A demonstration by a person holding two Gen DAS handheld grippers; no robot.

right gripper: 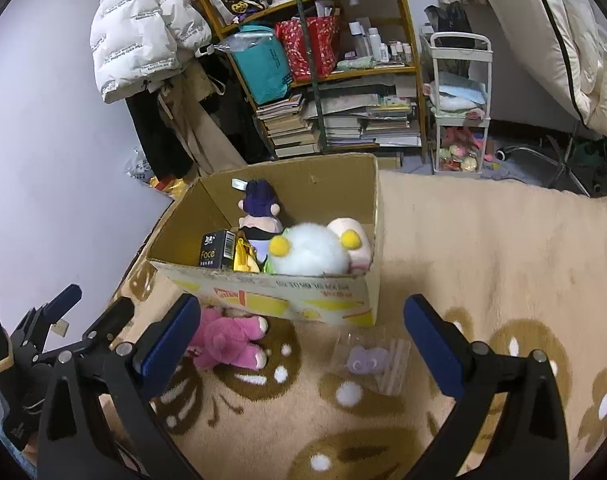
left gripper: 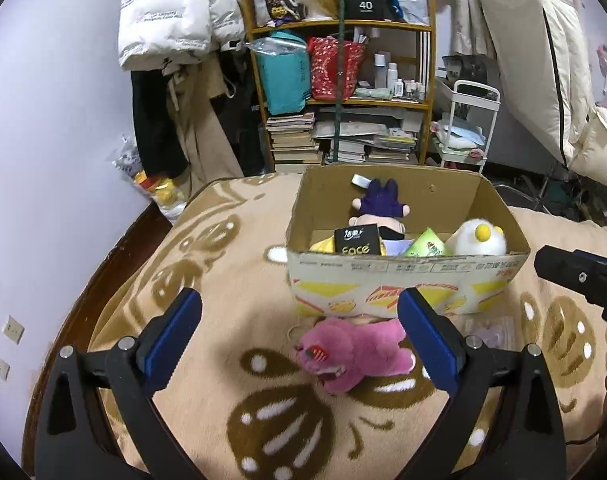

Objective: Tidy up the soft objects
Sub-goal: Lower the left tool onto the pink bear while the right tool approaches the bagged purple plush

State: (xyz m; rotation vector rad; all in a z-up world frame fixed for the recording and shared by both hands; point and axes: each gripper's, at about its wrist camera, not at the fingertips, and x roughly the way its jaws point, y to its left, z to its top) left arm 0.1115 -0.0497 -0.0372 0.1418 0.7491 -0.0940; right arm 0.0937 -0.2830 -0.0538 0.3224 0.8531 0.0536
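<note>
Both our grippers, left (left gripper: 299, 340) and right (right gripper: 301, 344), stand wide and empty. The pink plush (left gripper: 349, 354) lies between the left jaws, long axis across them; farther, the box (left gripper: 407, 276) holds, seemingly, other toys

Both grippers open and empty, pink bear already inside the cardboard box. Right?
Not quite: the pink bear is not inside the cardboard box; it lies on the blanket just in front of it, as the left wrist view shows. Both grippers, left gripper and right gripper, are open and empty.
</note>
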